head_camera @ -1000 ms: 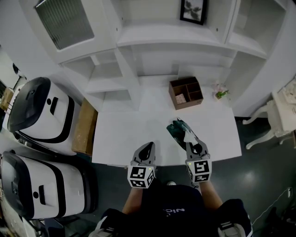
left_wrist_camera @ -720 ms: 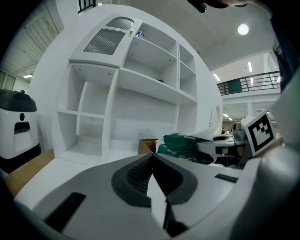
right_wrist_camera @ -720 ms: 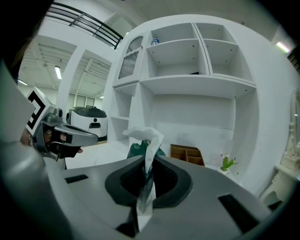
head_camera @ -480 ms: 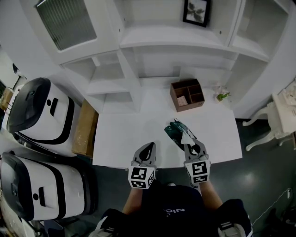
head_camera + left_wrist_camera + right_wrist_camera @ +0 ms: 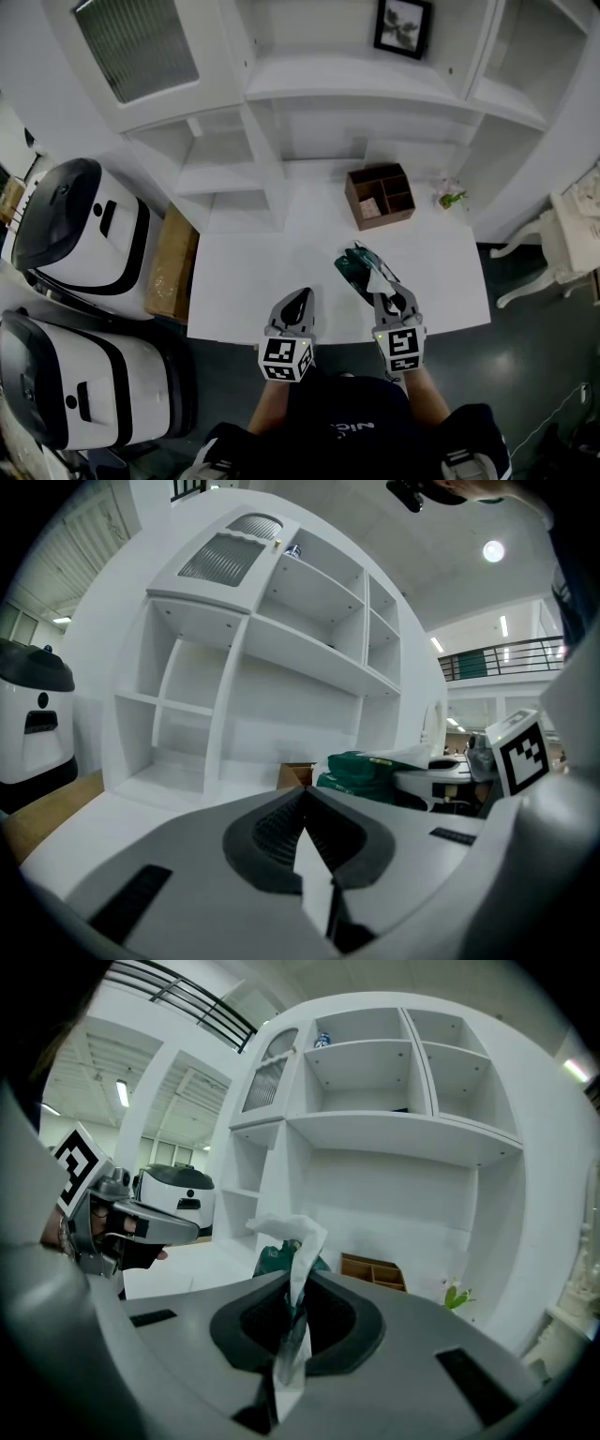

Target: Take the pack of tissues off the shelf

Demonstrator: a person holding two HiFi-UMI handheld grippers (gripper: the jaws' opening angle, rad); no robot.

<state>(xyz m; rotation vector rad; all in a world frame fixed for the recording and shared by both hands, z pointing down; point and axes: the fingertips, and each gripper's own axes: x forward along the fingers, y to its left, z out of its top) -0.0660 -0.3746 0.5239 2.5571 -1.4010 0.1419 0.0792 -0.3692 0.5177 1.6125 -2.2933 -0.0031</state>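
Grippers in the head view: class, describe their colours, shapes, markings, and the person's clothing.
The left gripper and right gripper have grey tapering bodies and dark ribbed pads on the fingers. Each carries a white cube with black square markers. The person wears a dark top.

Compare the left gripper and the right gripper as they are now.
The left gripper is shut on nothing; the right gripper is shut on the pack of tissues, pinching its white tissue. The left gripper is apart from the pack; the right gripper touches it. Both have closed jaws and point toward the shelf.
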